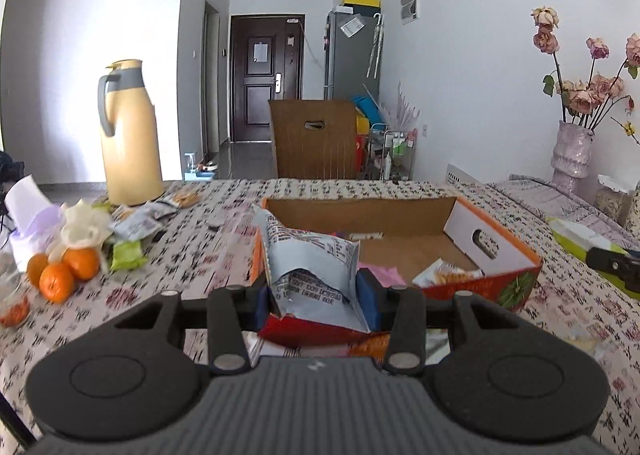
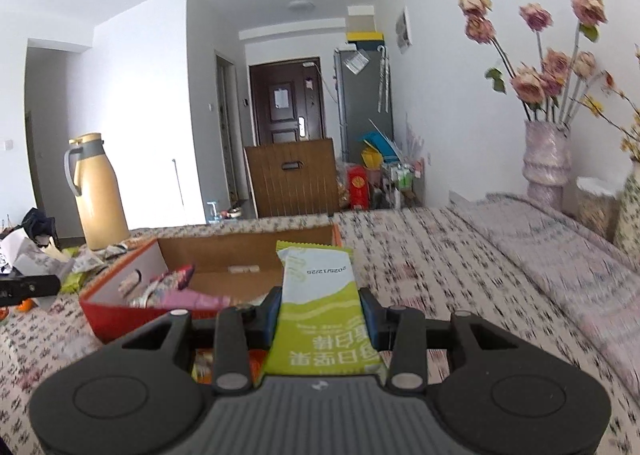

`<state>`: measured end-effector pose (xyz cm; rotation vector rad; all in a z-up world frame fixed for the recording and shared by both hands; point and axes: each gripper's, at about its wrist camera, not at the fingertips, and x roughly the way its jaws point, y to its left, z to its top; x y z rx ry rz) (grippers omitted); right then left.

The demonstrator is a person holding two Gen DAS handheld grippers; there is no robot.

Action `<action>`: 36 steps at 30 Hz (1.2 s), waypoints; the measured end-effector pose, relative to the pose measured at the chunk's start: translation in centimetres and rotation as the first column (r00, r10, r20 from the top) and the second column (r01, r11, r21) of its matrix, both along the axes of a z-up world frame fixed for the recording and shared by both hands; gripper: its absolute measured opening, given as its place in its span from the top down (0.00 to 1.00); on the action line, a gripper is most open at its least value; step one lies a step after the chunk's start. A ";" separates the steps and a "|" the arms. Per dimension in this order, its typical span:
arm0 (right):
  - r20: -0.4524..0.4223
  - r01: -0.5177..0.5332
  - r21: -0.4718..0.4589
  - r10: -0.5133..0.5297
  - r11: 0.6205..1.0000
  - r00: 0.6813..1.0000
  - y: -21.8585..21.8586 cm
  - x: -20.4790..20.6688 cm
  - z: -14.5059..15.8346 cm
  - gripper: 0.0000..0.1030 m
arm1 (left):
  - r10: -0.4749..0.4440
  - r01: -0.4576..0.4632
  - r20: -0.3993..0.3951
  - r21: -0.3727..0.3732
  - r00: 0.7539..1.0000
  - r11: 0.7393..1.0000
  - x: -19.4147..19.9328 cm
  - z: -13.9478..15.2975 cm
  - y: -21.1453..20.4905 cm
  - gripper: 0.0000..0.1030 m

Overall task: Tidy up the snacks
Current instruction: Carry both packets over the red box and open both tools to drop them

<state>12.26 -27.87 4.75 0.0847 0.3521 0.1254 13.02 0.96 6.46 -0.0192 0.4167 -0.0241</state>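
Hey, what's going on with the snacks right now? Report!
Left gripper shut on grey-white packet. Right gripper shut on green packet. Cardboard box ahead, open. Nothing in the way.

Colours on the snack table

Tablecloth (image 1: 224, 239) white with black-and-pink print — box (image 1: 516, 279) orange-red, packet (image 2: 320, 311) lime-green and white, flask (image 1: 130, 143) tan.

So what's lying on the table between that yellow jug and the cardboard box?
In the left wrist view, loose snack packets lie beside the yellow jug; then patterned tablecloth runs to the cardboard box.
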 end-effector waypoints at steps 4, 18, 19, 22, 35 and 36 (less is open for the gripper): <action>0.021 -0.027 -0.014 0.027 1.000 0.999 0.7 2.4 0.7 0.63 | -0.017 0.016 0.013 0.020 1.000 1.000 1.8 0.4 -0.7 0.57; -0.031 -0.125 -0.112 0.122 0.986 0.992 4.2 11.5 -0.4 0.63 | -0.067 0.068 -0.017 0.112 0.998 0.991 9.7 -0.4 -2.5 0.57; -0.041 -0.133 -0.113 0.130 0.985 0.991 4.4 12.0 -0.7 0.63 | -0.069 0.071 -0.024 0.111 0.997 0.991 10.3 -0.7 -2.6 0.57; -0.065 -0.152 -0.098 0.146 0.984 0.987 4.8 13.3 -1.7 0.63 | -0.064 0.068 -0.042 0.093 0.997 0.993 11.5 -2.0 -2.6 0.58; -0.123 -0.185 -0.053 0.178 0.981 0.976 3.9 14.6 -3.4 0.61 | -0.093 0.094 -0.076 0.004 0.993 0.996 12.8 -4.1 -0.9 0.50; -0.124 -0.185 -0.049 0.177 0.982 0.976 3.8 14.5 -3.4 0.61 | -0.083 0.084 -0.067 -0.002 0.994 0.997 12.6 -4.0 -0.8 0.49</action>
